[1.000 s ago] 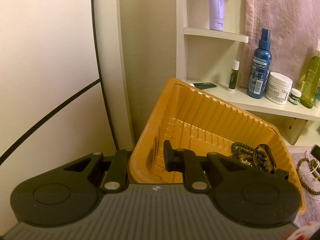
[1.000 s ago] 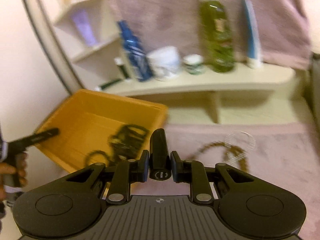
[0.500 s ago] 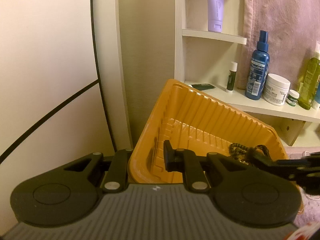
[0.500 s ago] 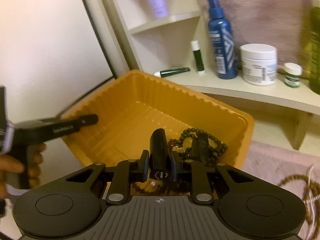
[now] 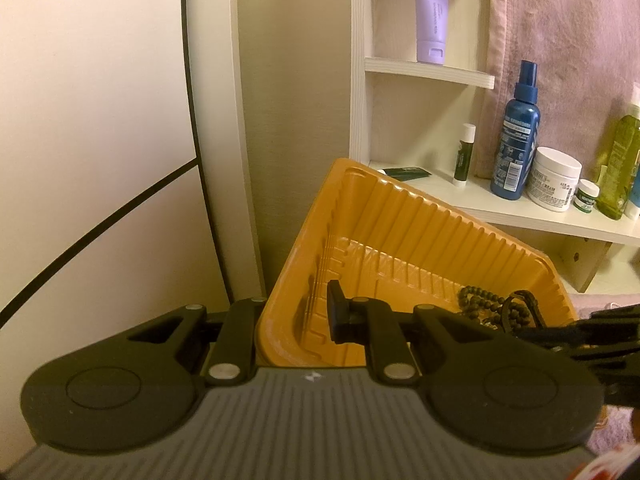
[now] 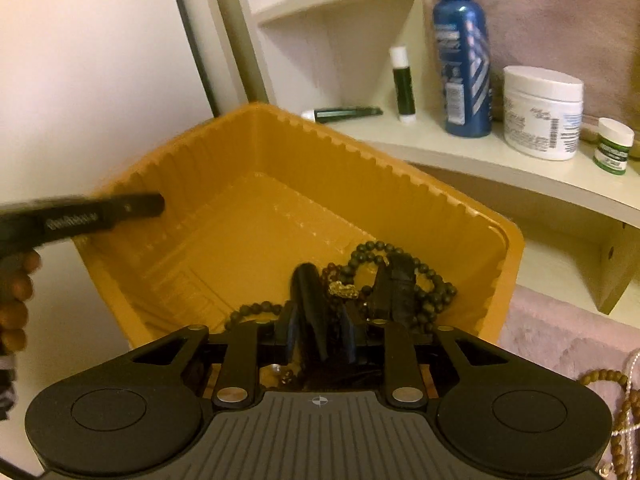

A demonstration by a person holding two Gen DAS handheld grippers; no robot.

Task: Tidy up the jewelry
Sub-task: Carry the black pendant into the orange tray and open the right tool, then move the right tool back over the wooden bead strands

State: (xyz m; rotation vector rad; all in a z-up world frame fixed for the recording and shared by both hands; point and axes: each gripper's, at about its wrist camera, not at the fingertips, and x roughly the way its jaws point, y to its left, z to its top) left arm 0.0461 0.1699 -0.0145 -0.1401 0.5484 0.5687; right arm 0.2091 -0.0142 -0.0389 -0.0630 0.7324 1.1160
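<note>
The right gripper [image 6: 320,320] hung over the orange tray [image 6: 400,164], its jaws nearly closed; whether they pinched anything could not be told. The left gripper [image 5: 294,320] clamped the tray's near wall, tilting it. Dark bead bracelets [image 6: 400,276] lay heaped in the tray's low corner; more beads [image 6: 616,408] waited outside it. Such strands probably handle light, limp and tangle-prone, best pinched across one strand.

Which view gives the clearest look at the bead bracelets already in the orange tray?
The right wrist view: it looks down into the orange tray, showing the bead bracelets piled in its near right corner. The left wrist view shows only part of that pile, low behind its own gripper and the right gripper's fingers.
</note>
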